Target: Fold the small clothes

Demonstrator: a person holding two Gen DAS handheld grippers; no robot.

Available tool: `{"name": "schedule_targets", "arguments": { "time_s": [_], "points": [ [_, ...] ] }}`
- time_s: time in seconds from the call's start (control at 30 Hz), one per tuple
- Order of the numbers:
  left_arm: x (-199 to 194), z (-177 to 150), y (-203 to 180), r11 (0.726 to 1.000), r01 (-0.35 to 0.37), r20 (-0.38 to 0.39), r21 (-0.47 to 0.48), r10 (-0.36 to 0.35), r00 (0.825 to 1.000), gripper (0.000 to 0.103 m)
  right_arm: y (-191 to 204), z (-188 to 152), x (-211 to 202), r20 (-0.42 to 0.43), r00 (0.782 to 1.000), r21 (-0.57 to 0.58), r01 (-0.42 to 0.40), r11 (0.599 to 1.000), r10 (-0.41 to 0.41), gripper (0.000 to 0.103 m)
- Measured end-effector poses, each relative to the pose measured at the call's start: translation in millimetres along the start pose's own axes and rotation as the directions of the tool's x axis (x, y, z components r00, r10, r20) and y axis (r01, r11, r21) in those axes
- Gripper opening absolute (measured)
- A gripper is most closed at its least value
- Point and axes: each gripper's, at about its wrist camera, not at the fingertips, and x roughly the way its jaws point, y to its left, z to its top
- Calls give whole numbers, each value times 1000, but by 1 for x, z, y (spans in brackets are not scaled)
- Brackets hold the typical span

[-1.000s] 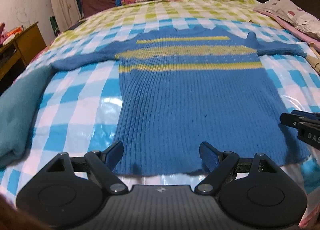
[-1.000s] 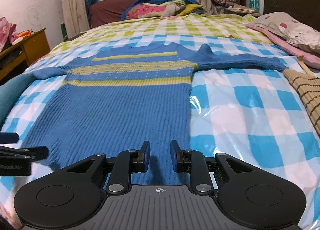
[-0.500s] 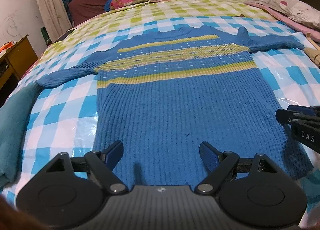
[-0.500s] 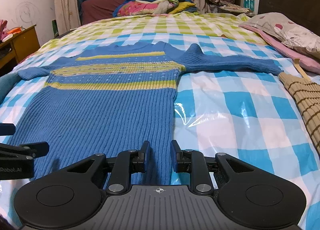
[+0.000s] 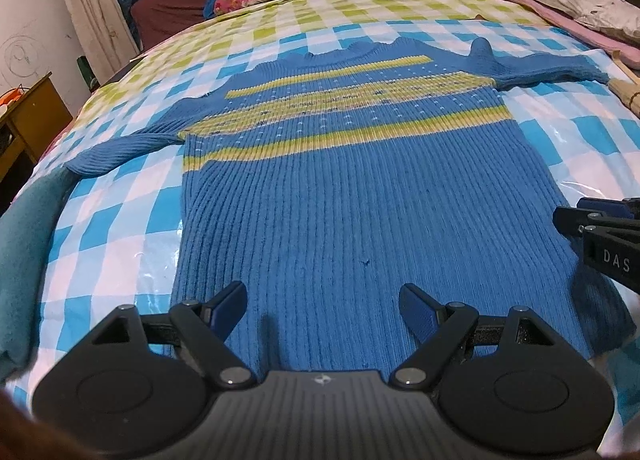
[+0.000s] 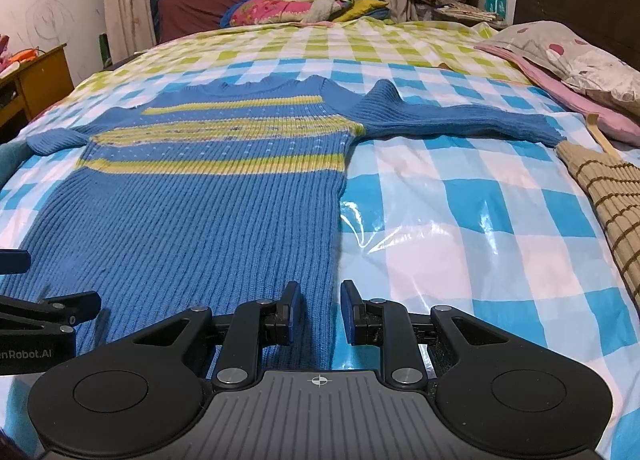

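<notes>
A blue ribbed sweater with yellow stripes lies flat on the checked bed sheet, sleeves spread to both sides. My left gripper hovers over the sweater's lower middle, open wide, with nothing between its fingers. In the right wrist view the sweater fills the left half. My right gripper stands at the sweater's lower right edge, jaws a narrow gap apart and gripping nothing. Each gripper shows at the edge of the other's view: the right gripper and the left gripper.
A folded teal cloth lies at the bed's left edge. A beige striped garment and a pillow sit along the right side. Piled bedding lies at the far end, and a wooden cabinet stands on the left.
My left gripper has moved forward and to the right over the sweater's hem and rolled a little. The right gripper has shifted slightly toward the sweater's right edge. Neither jaw opening has changed.
</notes>
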Motion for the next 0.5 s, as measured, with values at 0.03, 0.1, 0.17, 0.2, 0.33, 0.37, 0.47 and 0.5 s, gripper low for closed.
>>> {"name": "schedule_targets", "arguments": {
  "time_s": [0.03,0.1,0.17,0.2,0.33,0.37,0.47,0.5],
  "points": [
    [0,0,-1,1000,-1,-1,1,1,1000,89,0,0,1,0,1000,1,1,1000,-1,22],
    [2,-1,-2,1000,-3,-4,5,3,1000,89,-1,-1,2,-2,1000,3,2,1000,-2,22],
    [3,-2,-3,1000,-3,-9,8,3,1000,89,-1,-1,2,-2,1000,2,6,1000,-6,22],
    [3,-3,-3,1000,-4,-12,10,4,1000,89,-1,-1,3,-1,1000,1,8,1000,-8,22],
    [6,-4,-4,1000,-8,-17,12,8,1000,89,0,-2,3,2,1000,-6,14,1000,-14,22],
    [6,-4,-4,1000,-9,-18,11,9,1000,89,0,-2,3,3,1000,-9,16,1000,-16,22],
    [6,-5,-4,1000,-12,-17,12,12,1000,89,1,-3,2,7,1000,-16,20,1000,-20,22],
    [6,-5,-5,1000,-14,-16,14,14,1000,89,1,-3,2,8,1000,-17,20,1000,-20,22]
  ]
}}
